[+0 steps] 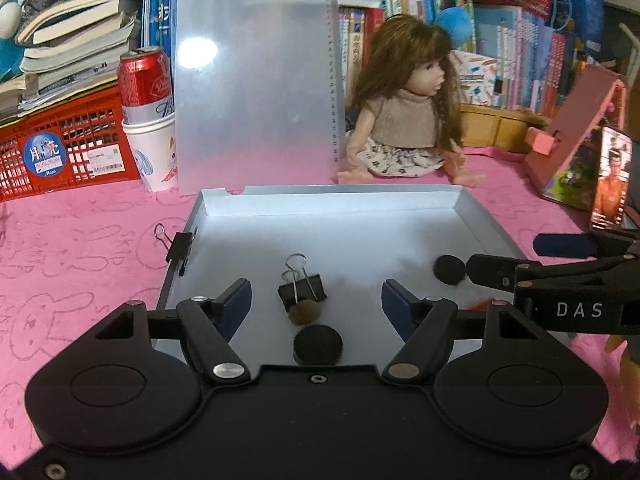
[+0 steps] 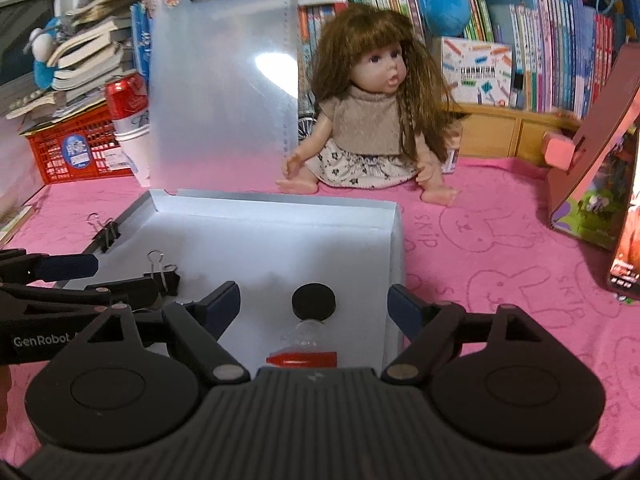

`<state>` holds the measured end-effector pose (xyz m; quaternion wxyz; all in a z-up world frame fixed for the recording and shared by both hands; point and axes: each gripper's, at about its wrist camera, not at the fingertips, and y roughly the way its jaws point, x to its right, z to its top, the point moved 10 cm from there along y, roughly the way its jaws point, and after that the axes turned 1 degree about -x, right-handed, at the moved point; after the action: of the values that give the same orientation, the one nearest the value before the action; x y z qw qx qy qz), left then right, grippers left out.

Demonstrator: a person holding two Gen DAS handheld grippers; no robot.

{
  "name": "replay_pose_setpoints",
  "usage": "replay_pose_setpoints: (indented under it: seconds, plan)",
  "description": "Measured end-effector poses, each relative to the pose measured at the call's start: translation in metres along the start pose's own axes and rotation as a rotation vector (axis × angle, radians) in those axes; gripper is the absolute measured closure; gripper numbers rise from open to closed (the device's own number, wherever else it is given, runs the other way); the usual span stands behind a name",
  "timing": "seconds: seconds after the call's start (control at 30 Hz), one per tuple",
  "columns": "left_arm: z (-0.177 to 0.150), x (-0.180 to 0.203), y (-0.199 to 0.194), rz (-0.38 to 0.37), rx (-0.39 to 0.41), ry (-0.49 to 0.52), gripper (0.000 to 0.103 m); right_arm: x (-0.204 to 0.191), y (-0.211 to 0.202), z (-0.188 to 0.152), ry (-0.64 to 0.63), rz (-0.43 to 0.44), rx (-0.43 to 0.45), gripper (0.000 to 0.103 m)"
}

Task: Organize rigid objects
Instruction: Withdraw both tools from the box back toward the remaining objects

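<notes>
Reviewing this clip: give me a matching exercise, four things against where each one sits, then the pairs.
Things
1. binder clip with wire handles
2. second binder clip
3. red can
4. doll

Places
A. standing in a paper cup
B. seated on the pink cloth behind the tray
C. clipped on the tray's left wall
D. lying on the tray floor

Pairs: 1-D, 2-C, 3-A, 4-B

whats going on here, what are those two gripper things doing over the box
A person is sorting small items into a shallow white box on a pink cloth, using two handheld grippers. Both the left gripper and the right gripper are open and hold nothing. In the box lie a black binder clip, a black-capped hourglass and another hourglass with red sand. A second binder clip is clipped to the box's left wall.
</notes>
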<state>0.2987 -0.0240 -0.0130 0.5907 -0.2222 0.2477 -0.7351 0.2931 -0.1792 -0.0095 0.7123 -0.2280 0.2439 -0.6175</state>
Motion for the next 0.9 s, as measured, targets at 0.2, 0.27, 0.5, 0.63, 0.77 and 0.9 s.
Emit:
replay_pose_setpoints:
  seconds: [0.2, 0.27, 0.5, 0.63, 0.77, 0.9]
  plan:
    - [-0.012, 0.009, -0.028, -0.022, 0.015, 0.016, 0.033, -0.009, -0.029, -0.007, -0.060, 0.019, 0.042, 0.013]
    - [-0.017, 0.011, -0.038, -0.036, 0.025, 0.018, 0.032, -0.011, -0.039, -0.009, -0.078, 0.019, 0.061, 0.012]
    - [-0.033, 0.016, -0.071, -0.067, 0.049, 0.010, 0.031, -0.016, -0.073, -0.019, -0.121, 0.040, 0.111, 0.007]
    - [-0.043, 0.019, -0.089, -0.079, 0.070, 0.014, 0.030, -0.019, -0.087, -0.029, -0.130, 0.057, 0.122, 0.006]
    - [-0.056, 0.023, -0.103, -0.079, 0.075, 0.012, 0.030, -0.022, -0.097, -0.041, -0.139, 0.069, 0.127, 0.005]
    - [-0.068, 0.025, -0.113, -0.083, 0.077, 0.011, 0.030, -0.024, -0.106, -0.050, -0.134, 0.083, 0.132, 0.005]
